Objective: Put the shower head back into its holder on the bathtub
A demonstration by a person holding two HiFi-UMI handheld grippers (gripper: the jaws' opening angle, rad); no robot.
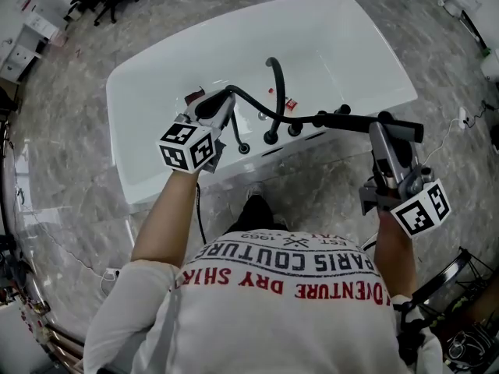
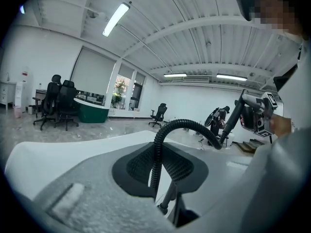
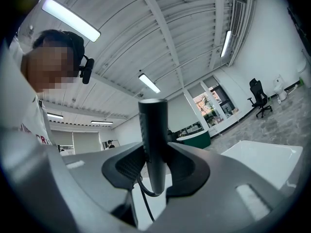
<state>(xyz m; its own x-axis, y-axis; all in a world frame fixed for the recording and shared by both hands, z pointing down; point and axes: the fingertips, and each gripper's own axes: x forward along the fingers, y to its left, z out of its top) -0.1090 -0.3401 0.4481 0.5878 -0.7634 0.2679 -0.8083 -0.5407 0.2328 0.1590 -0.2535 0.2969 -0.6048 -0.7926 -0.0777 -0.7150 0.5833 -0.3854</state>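
The person stands at the near side of the glossy white rounded bathtub [image 1: 156,174], with a gripper in each hand. The right gripper [image 1: 387,133] is clamped around the black cylindrical shower head [image 1: 351,121]. The head hangs roughly level in the air by the tub's near right corner, so it's not in any holder yet. The left gripper [image 1: 221,106] is pinched on the black ribbed hose [image 1: 251,100] further left, just above the rim. Between the two, on the near rim, sits a row of black tap fittings [image 1: 270,137] with a curved black spout [image 1: 274,72] behind them. Honestly I can't tell from here which one is the holder socket.

My take on doing this bit well: let the right hand do the placing while the left just manages slack. The hose arches up and looks stiff, so any tug from the left would probably twist the head off line. I'd tip the handle end down, line it up straight over the socket, and lower it slowly rather than poke in at an angle. Guide the hose loop down beside the fittings so it doesn't snag the spout. Only unclamp the right once the head sits on its own.
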